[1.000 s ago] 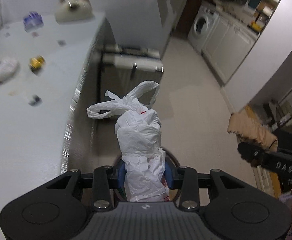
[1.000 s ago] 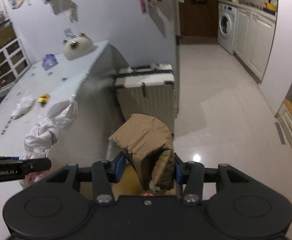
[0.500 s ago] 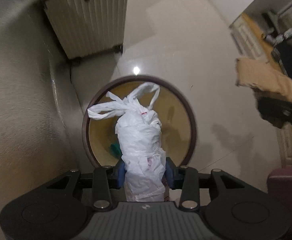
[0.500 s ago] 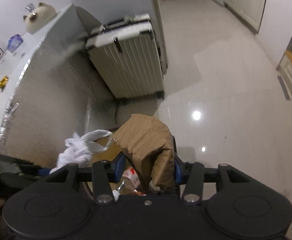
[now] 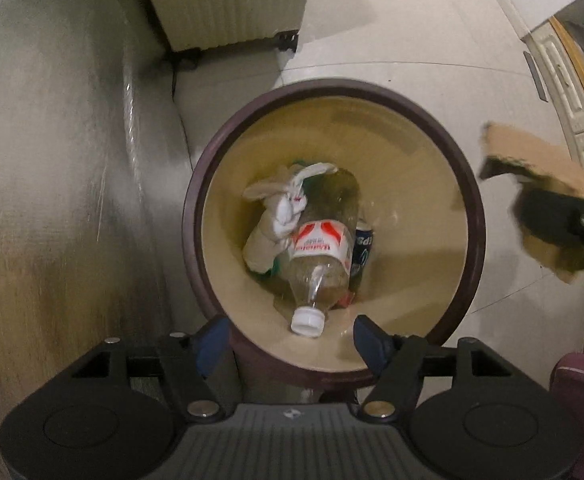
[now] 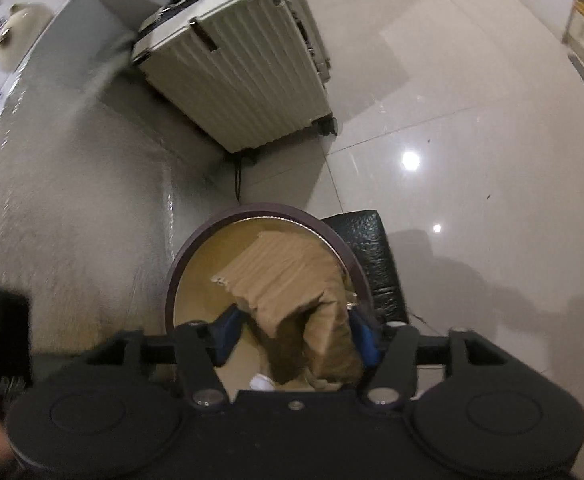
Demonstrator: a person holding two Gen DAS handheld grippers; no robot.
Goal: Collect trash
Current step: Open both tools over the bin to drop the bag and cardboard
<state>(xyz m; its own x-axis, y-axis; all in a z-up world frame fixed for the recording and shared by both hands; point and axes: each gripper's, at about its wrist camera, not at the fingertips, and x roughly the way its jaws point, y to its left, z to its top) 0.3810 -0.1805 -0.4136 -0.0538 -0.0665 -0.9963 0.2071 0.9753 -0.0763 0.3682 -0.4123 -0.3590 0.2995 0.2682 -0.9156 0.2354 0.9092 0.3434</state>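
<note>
A round bin with a dark rim (image 5: 196,216) and tan inside stands on the floor by the counter side; it also shows in the right wrist view (image 6: 172,280). The knotted white plastic bag (image 5: 280,216) lies at its bottom beside a clear plastic bottle (image 5: 319,264) and a blue can (image 5: 363,244). My left gripper (image 5: 292,344) is open and empty above the bin's near rim. My right gripper (image 6: 295,336) is shut on a folded piece of brown cardboard (image 6: 292,280) held over the bin; the cardboard also shows at the right of the left wrist view (image 5: 531,152).
A ribbed white suitcase (image 6: 244,76) stands on the tiled floor just behind the bin. The grey counter side (image 5: 52,200) runs close on the left. A black textured mat (image 6: 375,264) lies right of the bin. A maroon object (image 5: 579,376) sits at lower right.
My left gripper opened and the white bag dropped into the bin. Both grippers tilted further down over the bin; the right one brought the cardboard above its opening.
</note>
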